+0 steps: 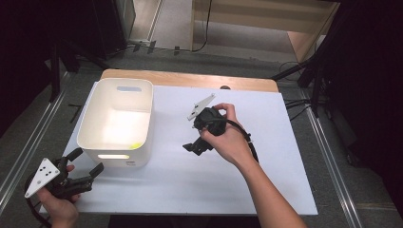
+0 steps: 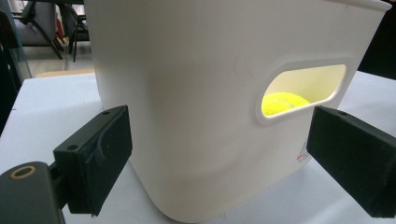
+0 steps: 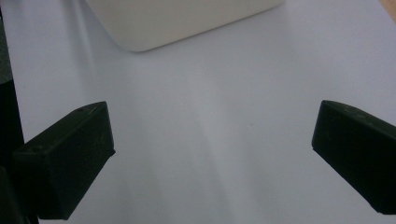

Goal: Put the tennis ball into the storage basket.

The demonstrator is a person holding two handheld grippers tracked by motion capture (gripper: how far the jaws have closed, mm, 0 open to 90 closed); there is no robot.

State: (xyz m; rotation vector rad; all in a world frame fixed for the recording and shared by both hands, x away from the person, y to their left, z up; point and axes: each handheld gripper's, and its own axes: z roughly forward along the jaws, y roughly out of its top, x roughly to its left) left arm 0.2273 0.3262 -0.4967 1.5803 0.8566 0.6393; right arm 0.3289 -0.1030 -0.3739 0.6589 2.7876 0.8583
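Yellow ball (image 2: 281, 103) through bin (image 1: 116, 123) slot, barely visible from above, both tongs (image 1: 88, 166) (image 1: 196, 146) agape.

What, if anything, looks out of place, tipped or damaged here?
Nothing stands out. The white bin stands upright on the table with a yellow ball inside, and both the left gripper and right gripper are open and empty.
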